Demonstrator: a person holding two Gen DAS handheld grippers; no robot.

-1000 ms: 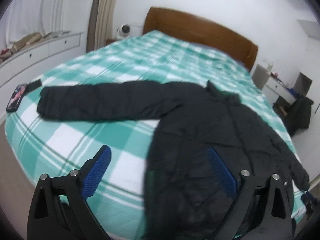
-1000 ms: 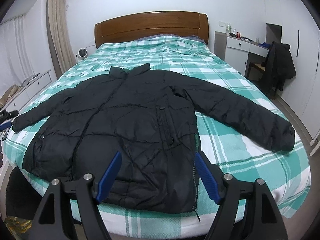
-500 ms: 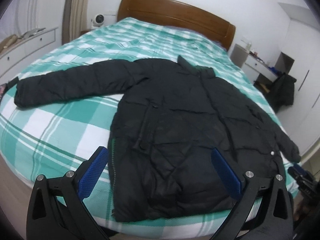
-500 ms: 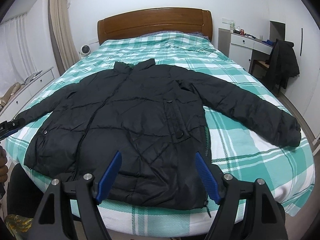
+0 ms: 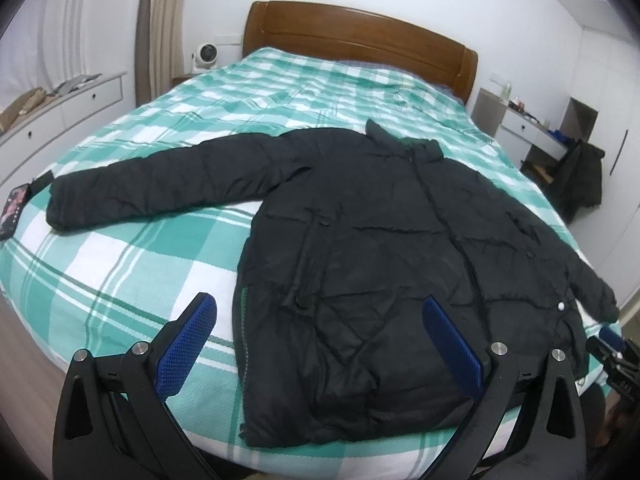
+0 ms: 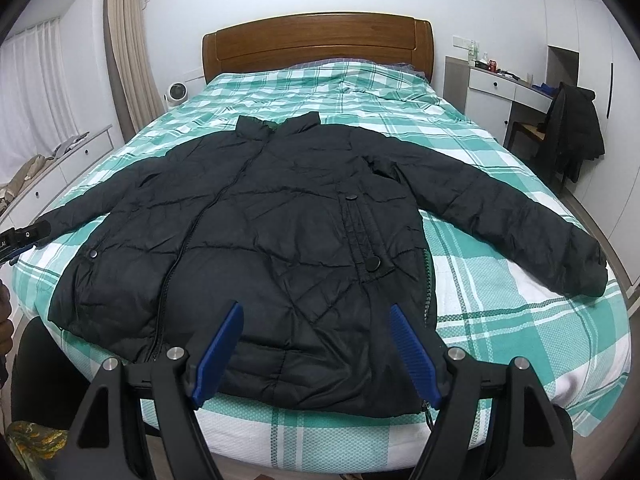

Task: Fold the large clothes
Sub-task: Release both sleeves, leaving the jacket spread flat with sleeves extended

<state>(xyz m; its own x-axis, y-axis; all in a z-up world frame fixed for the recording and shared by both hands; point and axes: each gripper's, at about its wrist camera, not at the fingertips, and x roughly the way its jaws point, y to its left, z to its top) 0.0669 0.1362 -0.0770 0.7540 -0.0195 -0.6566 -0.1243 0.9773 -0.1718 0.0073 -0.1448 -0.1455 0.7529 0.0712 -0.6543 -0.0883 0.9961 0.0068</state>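
Left hand-held gripper (image 5: pixel 316 332) swung toward jacket (image 6: pixel 280 240) body, agape, empty; phone (image 5: pixel 14 210) only in left view; right hand-held gripper (image 6: pixel 316 344) agape, empty.

Both units showing black frames: left hand-held gripper (image 5: pixel 318 330), right hand-held gripper (image 6: pixel 316 342); blue textured pads (image 6: pixel 218 350), silver screws showing.

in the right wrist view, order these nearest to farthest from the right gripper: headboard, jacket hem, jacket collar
From the right gripper:
1. jacket hem, right at the fingertips
2. jacket collar, mid-bed
3. headboard, against the far wall
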